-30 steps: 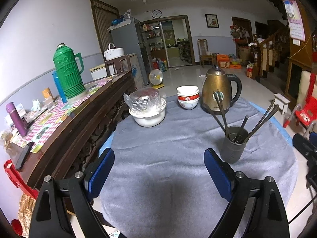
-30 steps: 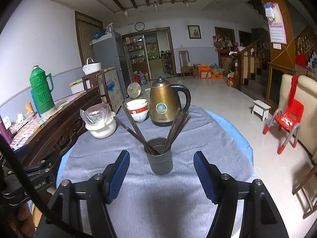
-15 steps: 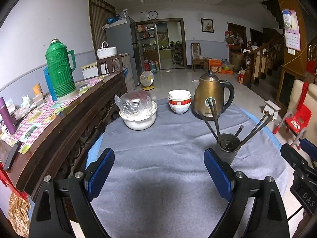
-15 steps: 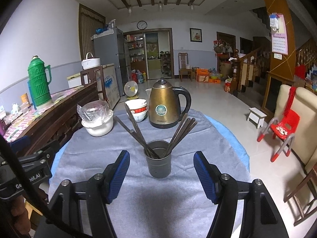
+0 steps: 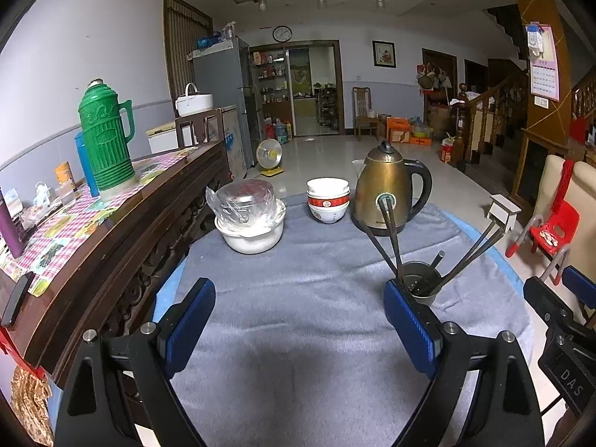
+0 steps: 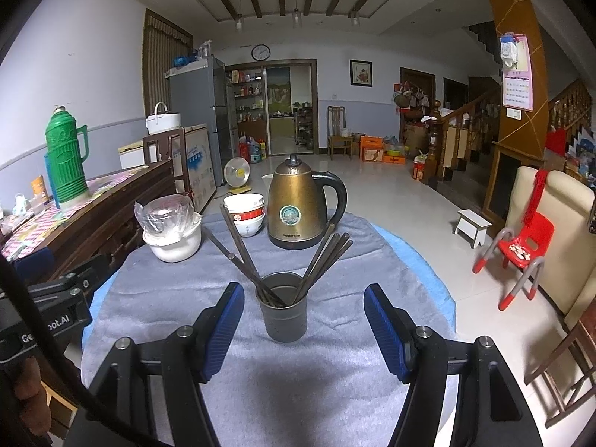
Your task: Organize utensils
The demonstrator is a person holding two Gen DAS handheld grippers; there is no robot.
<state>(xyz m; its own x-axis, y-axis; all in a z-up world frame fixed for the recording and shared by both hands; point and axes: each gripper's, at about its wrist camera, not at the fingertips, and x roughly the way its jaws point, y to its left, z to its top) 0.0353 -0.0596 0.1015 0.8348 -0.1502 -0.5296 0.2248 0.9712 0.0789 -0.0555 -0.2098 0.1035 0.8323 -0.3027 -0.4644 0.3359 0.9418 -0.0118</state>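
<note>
A dark grey holder cup [image 6: 284, 307] stands on the grey cloth of the round table, with several dark chopsticks [image 6: 323, 260] fanned out in it, some leaning left and some right. My right gripper [image 6: 303, 329] is open and empty, its blue pads on either side of the cup and nearer to me. In the left wrist view the same cup [image 5: 421, 286] sits just beyond the right pad. My left gripper [image 5: 298, 320] is open and empty above bare cloth.
A bronze kettle [image 6: 300, 208], stacked bowls [image 6: 246, 216] and a white pot with a plastic-wrapped bowl [image 6: 173, 229] stand at the table's far side. A wooden sideboard [image 5: 111, 223] with a green thermos [image 5: 106, 134] lies left. The table edge [image 6: 428, 272] drops to the floor on the right.
Both grippers have drawn back and risen a little, so the table things look smaller and farther. The cup and chopsticks have not moved. Both stay open.
</note>
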